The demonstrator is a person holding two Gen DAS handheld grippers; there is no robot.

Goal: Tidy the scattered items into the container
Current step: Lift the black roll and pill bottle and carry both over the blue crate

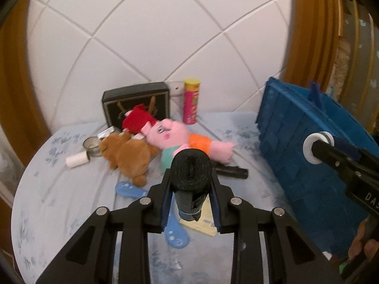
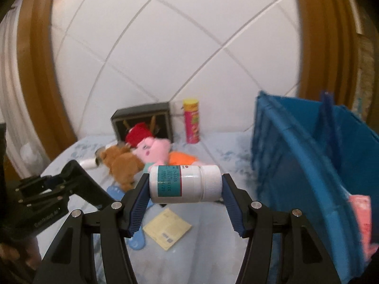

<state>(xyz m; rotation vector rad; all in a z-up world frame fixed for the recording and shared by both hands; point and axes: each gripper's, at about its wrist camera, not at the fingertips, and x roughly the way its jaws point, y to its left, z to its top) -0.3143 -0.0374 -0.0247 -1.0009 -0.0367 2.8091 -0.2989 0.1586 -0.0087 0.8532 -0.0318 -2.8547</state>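
My left gripper (image 1: 191,179) is shut on a black rolled cloth (image 1: 190,172) and holds it above the table. My right gripper (image 2: 186,184) is shut on a white pill bottle (image 2: 186,184) with a teal label, held sideways above the table; the bottle also shows end-on in the left wrist view (image 1: 317,148). The blue crate (image 2: 308,156) stands at the right, and it also shows in the left wrist view (image 1: 308,142). Something pink (image 2: 360,215) lies inside it. A pink pig plush (image 1: 175,135), a brown plush (image 1: 128,152) and a red plush (image 1: 137,118) lie mid-table.
A pink chips can (image 1: 191,101) and a black box (image 1: 137,104) stand by the tiled wall. A glass cup (image 1: 91,145), white roll (image 1: 77,161), black tube (image 1: 231,171), blue spoons (image 1: 176,235) and a yellow notepad (image 2: 167,228) lie on the pale blue cloth.
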